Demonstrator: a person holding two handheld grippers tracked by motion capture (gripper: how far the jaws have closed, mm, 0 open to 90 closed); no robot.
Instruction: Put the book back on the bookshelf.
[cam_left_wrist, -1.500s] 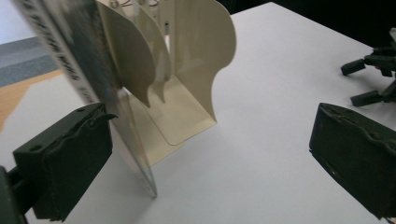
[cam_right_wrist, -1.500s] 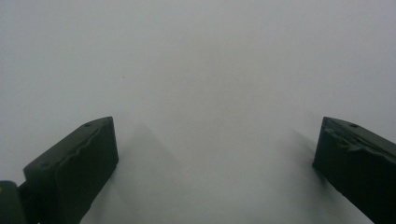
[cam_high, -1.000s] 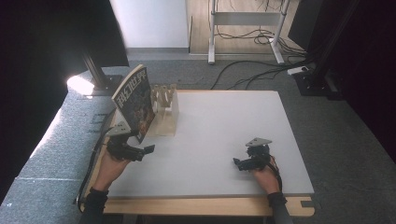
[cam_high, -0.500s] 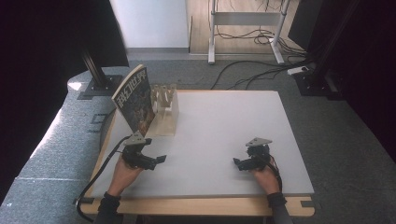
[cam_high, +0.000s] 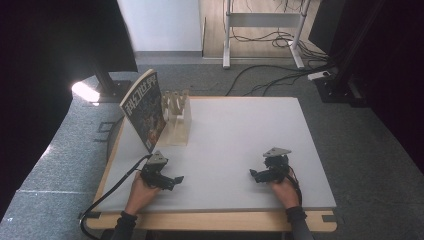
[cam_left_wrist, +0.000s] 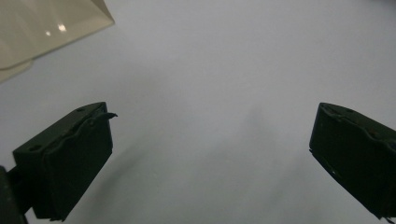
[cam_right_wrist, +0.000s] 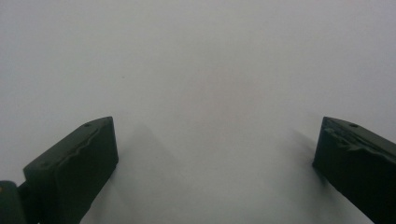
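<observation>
A pale table bears a clear rack holding a magazine.

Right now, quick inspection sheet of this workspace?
Surface: white table top, bare in the middle.
Job's things: magazine upright, leaning at the clear slotted rack, back left.
Clutter: nothing seen.
Grippers: left gripper and right gripper low over the near table, fingers wide apart, holding nothing.
Cables: black cable trails from the left gripper off the near left edge; floor cables behind the table.
Surroundings: grey carpet, metal stand.
</observation>
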